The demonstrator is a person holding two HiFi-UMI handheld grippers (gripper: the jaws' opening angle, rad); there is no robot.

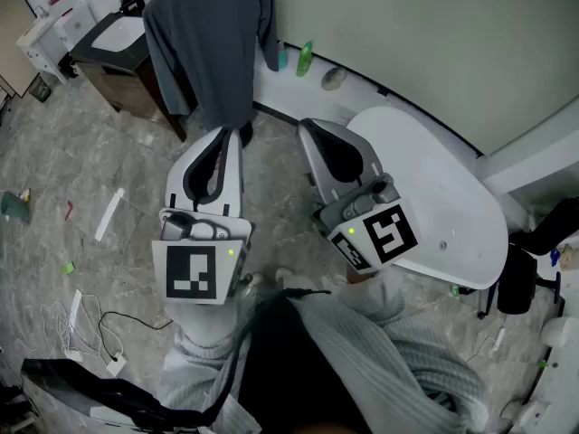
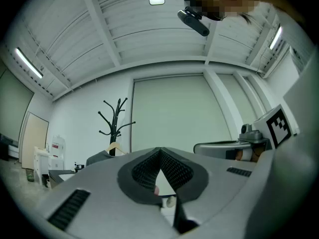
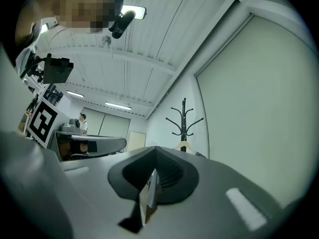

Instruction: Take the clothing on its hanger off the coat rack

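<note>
A dark grey garment (image 1: 213,43) hangs on a pale wooden hanger (image 2: 115,148) from the black coat rack (image 2: 118,121), at the top of the head view. My left gripper (image 1: 232,135) points up at the garment's lower hem, just short of it, with its jaws shut and nothing between them. My right gripper (image 1: 306,127) is level with it to the right, also shut and empty. In the right gripper view the coat rack (image 3: 184,121) and the hanger (image 3: 184,146) stand ahead beyond the closed jaws. The garment is mostly hidden behind the jaws in both gripper views.
A white oval tub (image 1: 452,233) lies right of the right gripper, with a green bottle (image 1: 305,59) on the ledge by the wall. A dark cabinet with a sink (image 1: 118,52) stands left of the rack. Cables (image 1: 81,319) and litter lie on the floor at left.
</note>
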